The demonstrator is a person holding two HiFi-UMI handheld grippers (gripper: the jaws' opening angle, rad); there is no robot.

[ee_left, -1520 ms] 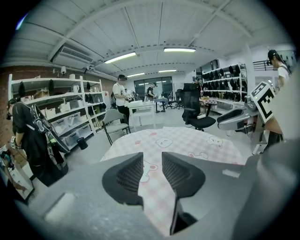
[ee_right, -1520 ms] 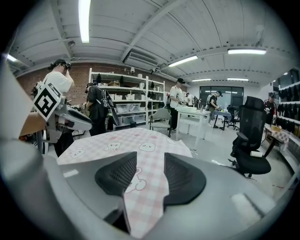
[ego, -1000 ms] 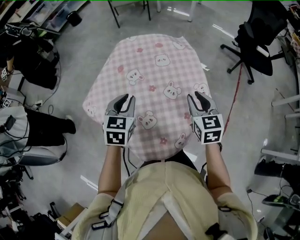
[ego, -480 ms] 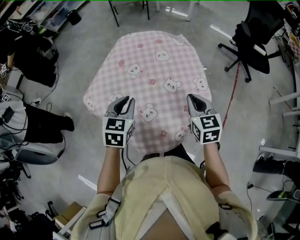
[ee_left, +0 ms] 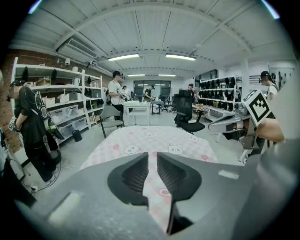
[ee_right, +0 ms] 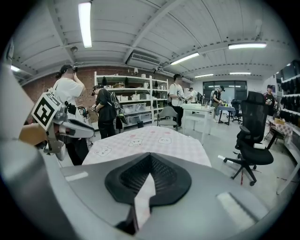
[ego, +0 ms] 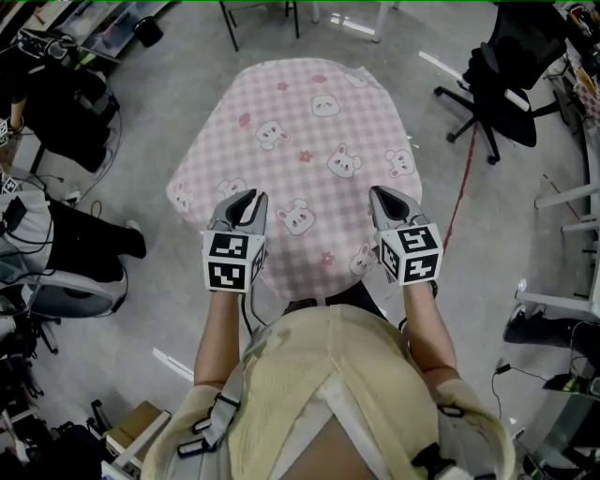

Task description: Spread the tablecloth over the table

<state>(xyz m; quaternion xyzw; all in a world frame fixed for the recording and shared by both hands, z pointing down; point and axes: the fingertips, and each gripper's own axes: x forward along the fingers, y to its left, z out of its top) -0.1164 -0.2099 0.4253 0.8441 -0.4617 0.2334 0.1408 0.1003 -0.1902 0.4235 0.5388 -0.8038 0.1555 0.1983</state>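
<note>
A pink checked tablecloth (ego: 300, 122) printed with bears covers the table in the head view. Both grippers sit over its near edge. My left gripper (ego: 242, 197) is at the near left. In the left gripper view its jaws (ee_left: 152, 157) stand nearly together, and a strip of the tablecloth (ee_left: 154, 138) runs between the pads. My right gripper (ego: 381, 194) is at the near right. In the right gripper view (ee_right: 150, 157) its jaws are fully together, pinching a fold of the tablecloth (ee_right: 145, 194). The table under the cloth is hidden.
A black office chair (ego: 502, 84) stands on the floor to the right, beside a red line (ego: 467, 192). Chair legs (ego: 262, 23) are beyond the far edge. A person in black (ego: 66, 112) and cabling are at the left. Shelves (ee_left: 61, 103) line the wall.
The right gripper's jaws, apart a second ago, have closed on the cloth. Both grippers now sit a little closer to the cloth's near edge.
</note>
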